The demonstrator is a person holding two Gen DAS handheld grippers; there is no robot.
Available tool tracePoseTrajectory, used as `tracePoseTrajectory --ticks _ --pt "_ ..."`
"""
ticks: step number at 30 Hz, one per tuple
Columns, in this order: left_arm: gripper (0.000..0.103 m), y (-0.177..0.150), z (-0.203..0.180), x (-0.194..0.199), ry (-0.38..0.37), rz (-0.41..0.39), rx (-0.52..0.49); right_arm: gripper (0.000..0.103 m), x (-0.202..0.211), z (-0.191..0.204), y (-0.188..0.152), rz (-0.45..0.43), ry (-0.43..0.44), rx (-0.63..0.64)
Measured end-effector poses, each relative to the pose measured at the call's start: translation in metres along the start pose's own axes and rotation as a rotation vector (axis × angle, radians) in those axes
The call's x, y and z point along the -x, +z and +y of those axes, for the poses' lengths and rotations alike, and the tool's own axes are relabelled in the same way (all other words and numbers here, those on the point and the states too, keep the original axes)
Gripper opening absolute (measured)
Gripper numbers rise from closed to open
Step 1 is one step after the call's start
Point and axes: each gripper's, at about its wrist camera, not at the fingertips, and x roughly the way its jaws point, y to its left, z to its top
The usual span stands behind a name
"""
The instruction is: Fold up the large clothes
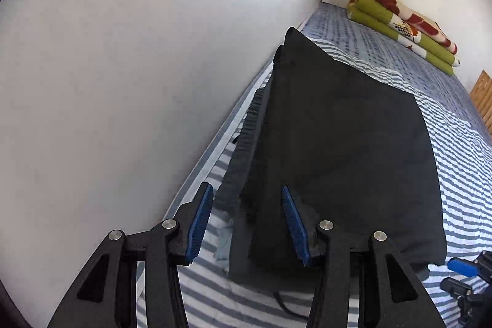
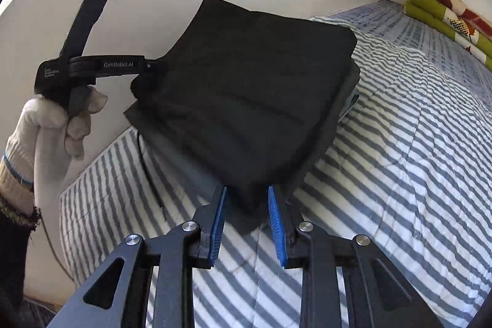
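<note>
A black garment (image 1: 338,143), folded into a thick rectangle, lies on the striped bed cover (image 1: 461,174) close to the wall. My left gripper (image 1: 246,188) is open astride the garment's near edge. One blue pad rests over the cloth, the other stands clear above the bed cover. In the right wrist view the same garment (image 2: 246,88) fills the middle. My right gripper (image 2: 247,188) is open, with the garment's near corner between its fingertips but not pinched. A gloved hand (image 2: 40,128) holds the left gripper (image 2: 150,66) at the garment's far left corner.
A white wall (image 1: 123,82) runs along the bed's left side, right beside the garment. A folded green and red blanket (image 1: 406,26) lies at the far end of the bed. A wooden board (image 1: 482,97) stands at the right edge. The right gripper's body (image 1: 467,275) shows at lower right.
</note>
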Motion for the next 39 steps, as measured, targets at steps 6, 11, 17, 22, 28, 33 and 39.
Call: tracePoseTrajectory --ticks 6,11,17,22,28,33,39 --pt "0.050 -0.040 -0.033 0.059 0.016 -0.033 -0.039 0.025 0.077 -0.003 -0.046 -0.021 -0.032 -0.021" --pt "0.051 -0.068 -0.086 0.114 -0.081 -0.053 -0.014 0.025 0.149 -0.009 -0.083 -0.075 -0.055 -0.064" --pt "0.052 -0.120 -0.158 0.205 -0.125 -0.130 -0.025 0.025 0.228 -0.018 -0.130 -0.137 -0.103 -0.124" --pt "0.052 -0.169 -0.221 0.267 -0.161 -0.162 -0.070 0.025 0.291 -0.035 -0.169 -0.179 -0.143 -0.182" --pt "0.057 -0.233 -0.267 0.350 -0.186 -0.200 -0.102 0.026 0.351 -0.052 -0.214 -0.229 -0.207 -0.222" --pt "0.067 -0.299 -0.252 0.434 -0.200 -0.231 -0.113 0.027 0.381 -0.057 -0.253 -0.265 -0.255 -0.266" --pt "0.077 -0.361 -0.258 0.471 -0.172 -0.245 -0.105 0.028 0.400 -0.047 -0.295 -0.268 -0.306 -0.267"
